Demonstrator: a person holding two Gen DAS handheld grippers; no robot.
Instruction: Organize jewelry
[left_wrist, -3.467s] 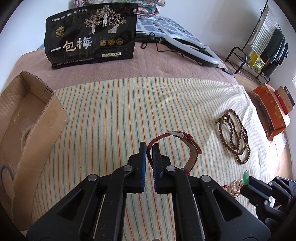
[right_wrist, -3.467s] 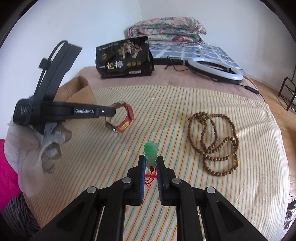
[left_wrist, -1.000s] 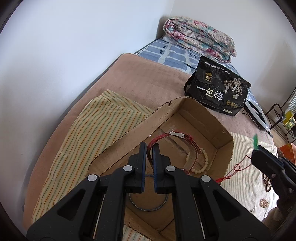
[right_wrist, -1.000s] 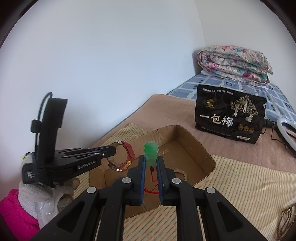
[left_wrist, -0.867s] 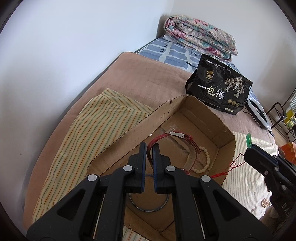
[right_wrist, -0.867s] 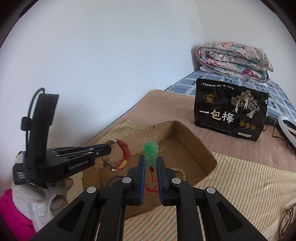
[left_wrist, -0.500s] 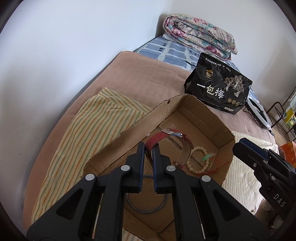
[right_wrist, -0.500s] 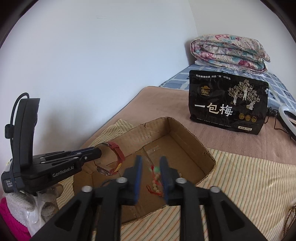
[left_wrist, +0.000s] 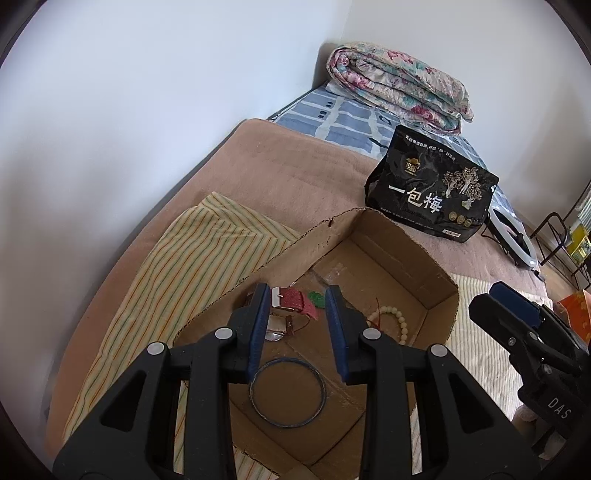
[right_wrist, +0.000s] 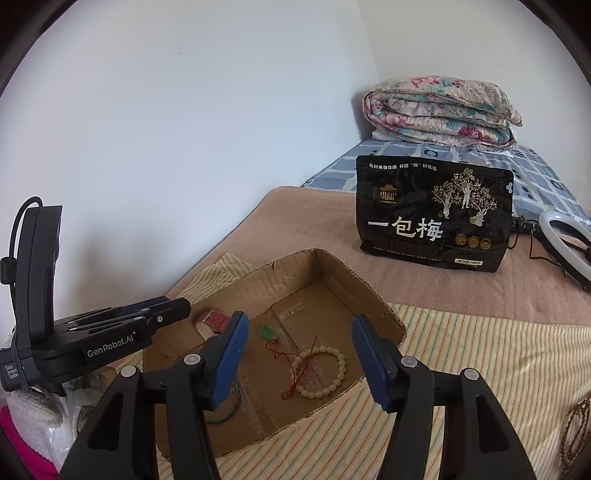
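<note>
An open cardboard box (left_wrist: 402, 236) (right_wrist: 354, 273) lies on the striped cloth. On its floor rest a red-strap watch (left_wrist: 293, 301) (right_wrist: 214, 318), a green pendant (left_wrist: 317, 298) (right_wrist: 266, 332) with a red cord, a cream bead bracelet (left_wrist: 391, 321) (right_wrist: 325, 369) and a thin dark bangle (left_wrist: 288, 393). My left gripper (left_wrist: 295, 306) hangs over the box, jaws opening, nothing between the pads. My right gripper (right_wrist: 297, 332) hovers at the box's near rim, jaws also opening and empty. A brown bead necklace (right_wrist: 574, 424) lies on the cloth at the right edge.
A black snack bag (left_wrist: 432, 192) (right_wrist: 434, 218) stands behind the box. A white ring light (right_wrist: 565, 243) and its cable lie to the right, a folded floral quilt (right_wrist: 443, 109) at the back. A white wall runs along the left. A gloved hand (right_wrist: 33, 417) holds the left gripper.
Both grippers opened. The watch dropped from the left gripper onto the box floor, and the green pendant fell from the right gripper into the box beside it.
</note>
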